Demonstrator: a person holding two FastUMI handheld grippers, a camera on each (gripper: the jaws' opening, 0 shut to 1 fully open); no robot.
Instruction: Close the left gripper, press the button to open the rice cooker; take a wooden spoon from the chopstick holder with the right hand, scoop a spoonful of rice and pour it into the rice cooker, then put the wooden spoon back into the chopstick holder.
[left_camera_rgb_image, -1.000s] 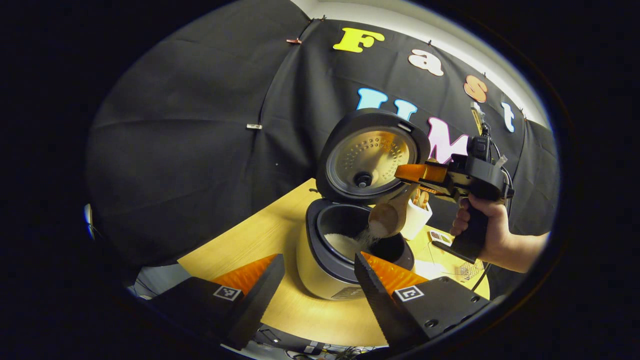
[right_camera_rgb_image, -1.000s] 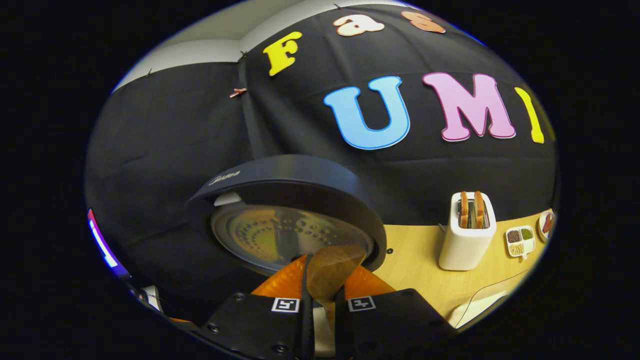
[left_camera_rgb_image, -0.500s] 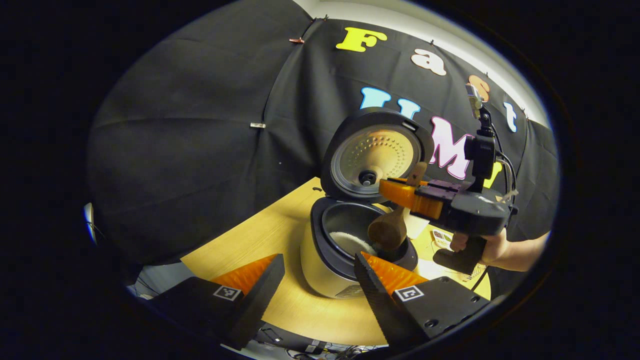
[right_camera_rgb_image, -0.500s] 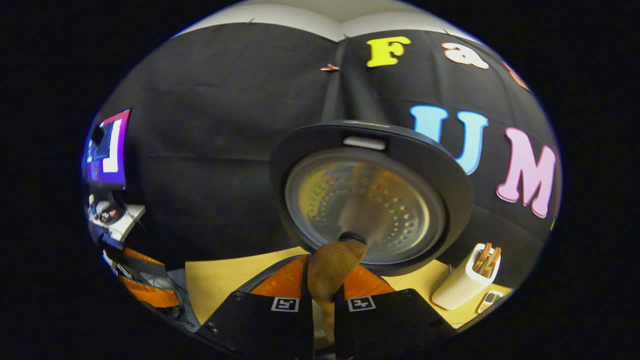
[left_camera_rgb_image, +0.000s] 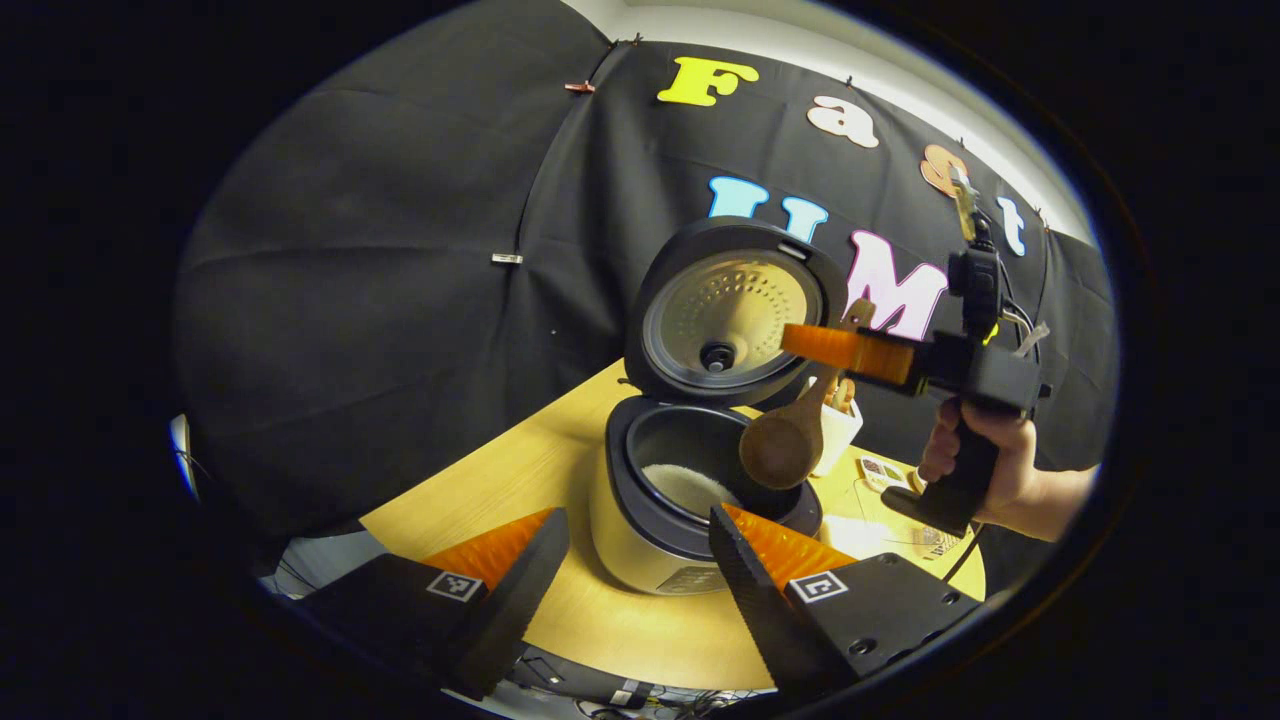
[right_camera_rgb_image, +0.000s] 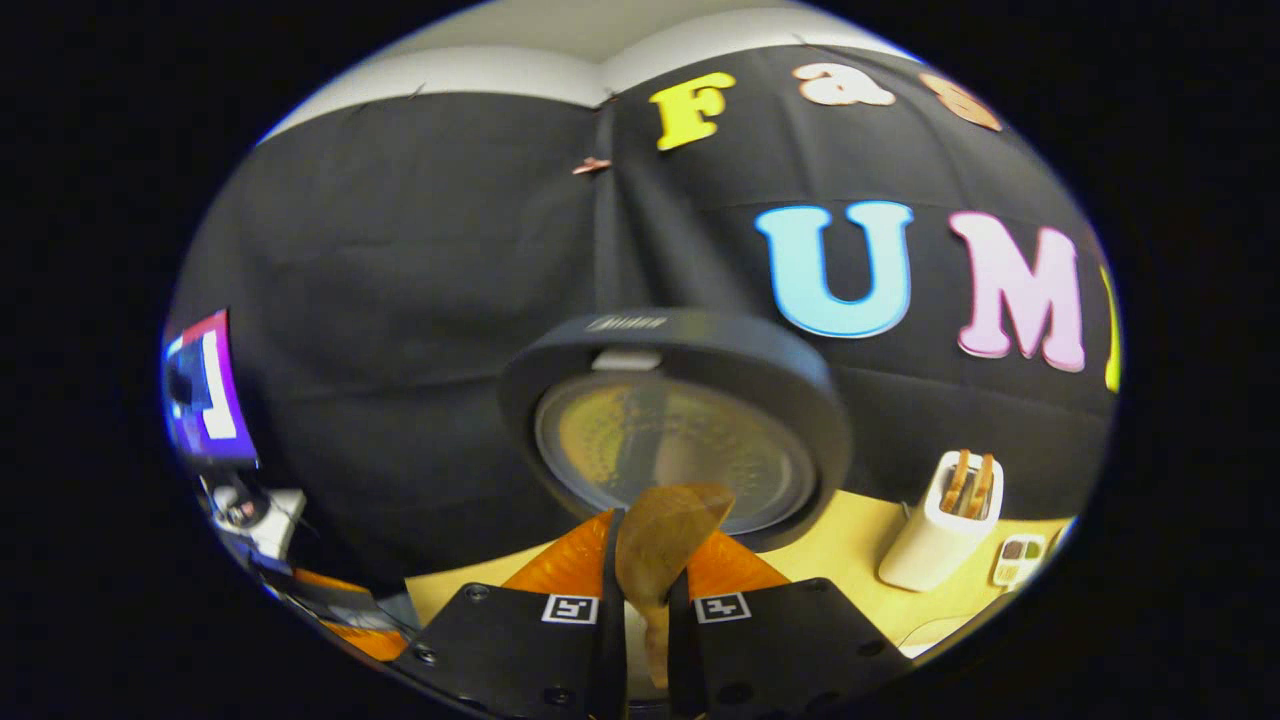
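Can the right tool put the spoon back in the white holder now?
Probably yes: the right tool grips the wooden spoon above the open rice cooker, and the chopstick holder stands just beyond, top open.

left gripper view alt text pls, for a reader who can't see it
The right gripper holds a wooden spoon above the open rice cooker, which has rice in its pot. The left gripper, jaws open, points at the cooker on a wooden table.

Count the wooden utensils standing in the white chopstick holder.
2 visible, side by side in the chopstick holder right of the rice cooker; more may be hidden inside.
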